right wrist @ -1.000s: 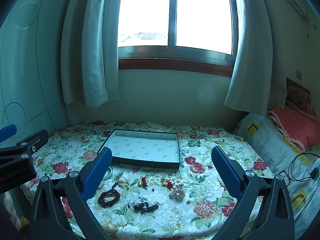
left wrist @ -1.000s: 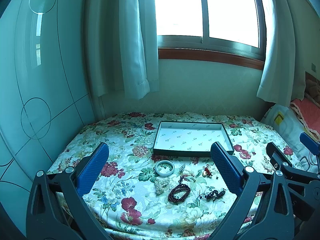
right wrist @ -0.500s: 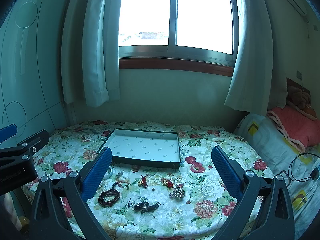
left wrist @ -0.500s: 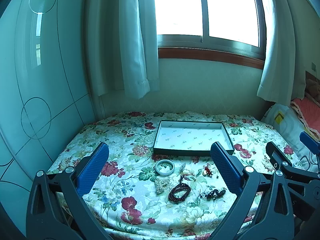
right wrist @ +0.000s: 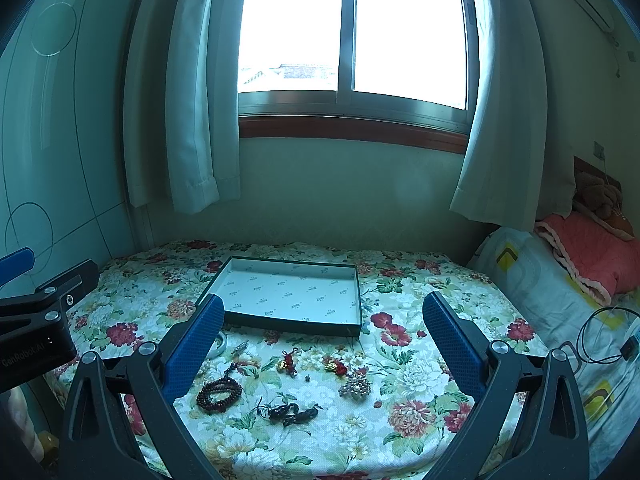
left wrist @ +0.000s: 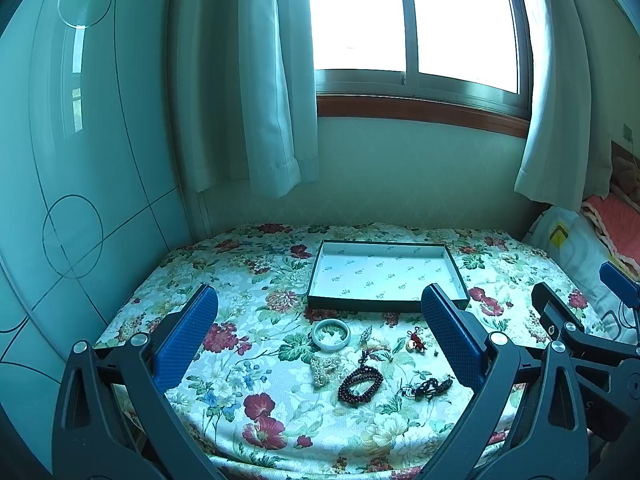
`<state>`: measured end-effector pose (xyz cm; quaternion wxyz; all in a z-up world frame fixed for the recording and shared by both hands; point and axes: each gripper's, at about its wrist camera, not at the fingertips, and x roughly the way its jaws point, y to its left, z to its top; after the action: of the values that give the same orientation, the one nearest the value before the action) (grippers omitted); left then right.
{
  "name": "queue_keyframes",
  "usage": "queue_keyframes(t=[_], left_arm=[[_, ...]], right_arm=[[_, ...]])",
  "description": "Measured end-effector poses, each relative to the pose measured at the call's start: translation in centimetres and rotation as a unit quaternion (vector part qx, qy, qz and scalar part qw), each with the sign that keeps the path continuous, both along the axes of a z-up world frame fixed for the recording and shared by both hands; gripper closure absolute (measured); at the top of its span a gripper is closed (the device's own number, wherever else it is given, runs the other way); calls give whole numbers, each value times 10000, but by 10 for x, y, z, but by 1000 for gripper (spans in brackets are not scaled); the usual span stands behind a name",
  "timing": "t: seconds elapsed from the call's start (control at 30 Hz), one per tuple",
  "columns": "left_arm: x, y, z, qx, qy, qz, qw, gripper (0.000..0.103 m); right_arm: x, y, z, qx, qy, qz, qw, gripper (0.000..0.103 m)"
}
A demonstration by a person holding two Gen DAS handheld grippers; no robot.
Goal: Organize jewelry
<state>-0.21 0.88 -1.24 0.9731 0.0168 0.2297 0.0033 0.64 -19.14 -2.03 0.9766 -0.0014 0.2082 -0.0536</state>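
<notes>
An empty dark-rimmed tray [left wrist: 456, 276] [right wrist: 358, 300] lies on the floral cloth. In front of it lie a pale jade bangle [left wrist: 331, 333], a pearl cluster [left wrist: 323, 369], a dark bead bracelet [left wrist: 360, 384] [right wrist: 219, 393], a black cord piece [left wrist: 427, 388] [right wrist: 289, 412], a red-gold charm [left wrist: 416, 340] [right wrist: 288, 362], a second red-gold charm [right wrist: 336, 367] and a brooch [right wrist: 355, 387]. My left gripper [left wrist: 318, 336] and right gripper [right wrist: 322, 344] are both open and empty, held above the table's near edge.
The table [left wrist: 224, 280] stands against a wall under a curtained window. A glossy cabinet wall [left wrist: 80, 200] is at the left. Pillows and bedding [right wrist: 580, 264] and a black cable [right wrist: 600, 336] lie at the right.
</notes>
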Motion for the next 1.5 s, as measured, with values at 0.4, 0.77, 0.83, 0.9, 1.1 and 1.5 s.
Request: queue_keyframes(t=[0.4, 0.77, 0.83, 0.9, 1.1, 1.5], left_arm=[[0, 0, 0, 2, 14, -6, 10000, 2], [0, 1, -1, 5, 45, 2, 10000, 2], [1, 1, -1, 9, 53, 9, 10000, 2], [2, 1, -3, 16, 66, 13, 10000, 2], [21, 7, -16, 27, 159, 142, 9998, 2], [96, 36, -109, -392, 1630, 307, 9854, 2]], right_arm=[[0, -1, 0, 3, 5, 5, 10000, 4], [1, -1, 0, 2, 14, 7, 10000, 4], [0, 2, -2, 0, 22, 16, 10000, 4], [1, 2, -4, 4, 45, 20, 10000, 4], [13, -7, -18, 86, 242, 20, 9997, 4], [79, -63, -113, 989, 1519, -182, 9833, 4]])
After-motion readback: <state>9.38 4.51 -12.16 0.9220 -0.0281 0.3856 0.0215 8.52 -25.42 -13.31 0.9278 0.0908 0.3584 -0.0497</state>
